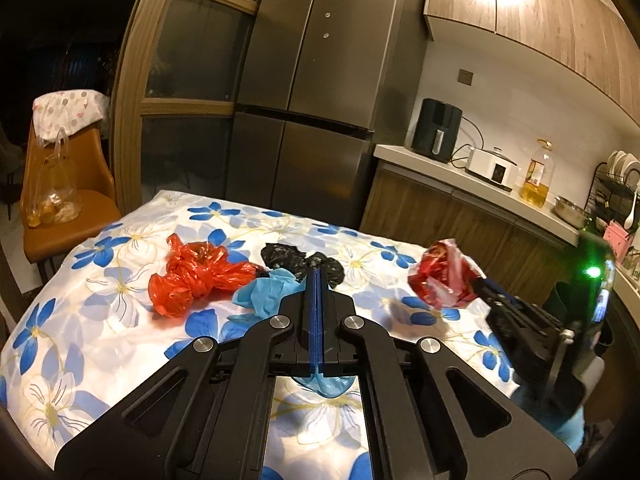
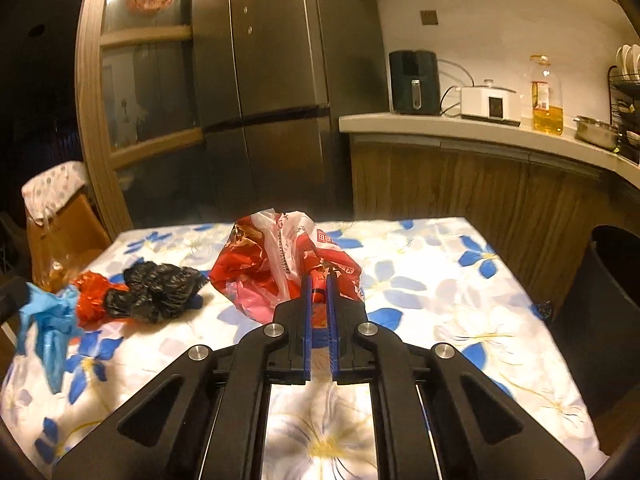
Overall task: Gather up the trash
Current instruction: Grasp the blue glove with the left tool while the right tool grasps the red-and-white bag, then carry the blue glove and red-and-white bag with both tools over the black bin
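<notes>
On the floral tablecloth (image 1: 100, 320) lie a crumpled orange-red bag (image 1: 192, 276) and a crumpled black bag (image 1: 288, 258). My left gripper (image 1: 316, 270) is shut on a light blue plastic glove (image 1: 264, 294), which hangs limp at the left edge of the right wrist view (image 2: 48, 320). My right gripper (image 2: 319, 280) is shut on a red and white plastic bag (image 2: 280, 264), pinching a fold of it between the blue pads. In the left wrist view that bag (image 1: 444, 276) is held just above the cloth at the right gripper (image 1: 478, 280). The orange-red bag (image 2: 90, 296) and black bag (image 2: 156, 288) lie left of it.
A black bin (image 2: 608, 300) stands off the table's right side. An orange chair (image 1: 60, 200) with a clear bag on its seat stands at the far left. Behind the table are a steel fridge (image 1: 312, 80) and a counter (image 2: 480, 128) with appliances and an oil bottle.
</notes>
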Action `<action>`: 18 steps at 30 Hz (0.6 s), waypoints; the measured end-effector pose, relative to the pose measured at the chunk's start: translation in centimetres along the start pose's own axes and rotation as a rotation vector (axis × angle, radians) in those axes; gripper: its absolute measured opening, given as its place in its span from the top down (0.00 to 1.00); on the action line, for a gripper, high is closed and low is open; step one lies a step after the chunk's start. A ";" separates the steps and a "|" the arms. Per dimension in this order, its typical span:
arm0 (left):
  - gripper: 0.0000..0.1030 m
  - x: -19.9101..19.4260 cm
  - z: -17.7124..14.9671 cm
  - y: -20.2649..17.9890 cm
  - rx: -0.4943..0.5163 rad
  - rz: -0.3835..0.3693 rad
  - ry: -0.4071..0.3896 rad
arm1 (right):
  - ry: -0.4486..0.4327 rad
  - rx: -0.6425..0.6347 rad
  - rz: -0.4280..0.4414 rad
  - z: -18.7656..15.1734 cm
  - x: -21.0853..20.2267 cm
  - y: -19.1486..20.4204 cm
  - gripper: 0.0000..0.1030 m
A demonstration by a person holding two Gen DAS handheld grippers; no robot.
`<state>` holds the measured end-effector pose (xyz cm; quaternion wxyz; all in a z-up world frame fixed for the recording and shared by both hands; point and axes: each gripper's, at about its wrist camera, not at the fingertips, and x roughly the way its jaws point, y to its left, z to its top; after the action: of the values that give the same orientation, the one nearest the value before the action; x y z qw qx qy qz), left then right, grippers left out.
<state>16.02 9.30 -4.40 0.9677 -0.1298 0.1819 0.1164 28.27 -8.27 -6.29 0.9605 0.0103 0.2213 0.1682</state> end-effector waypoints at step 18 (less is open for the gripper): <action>1.00 -1.8 -1.0 -8.7 0.096 -0.142 -0.005 | -0.125 0.047 -0.093 0.1 -9.2 -7.2 0.93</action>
<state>16.48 0.54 -2.76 0.9791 -0.0955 0.1753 0.0390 22.84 -18.10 -2.98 0.9787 0.0331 0.1652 0.1173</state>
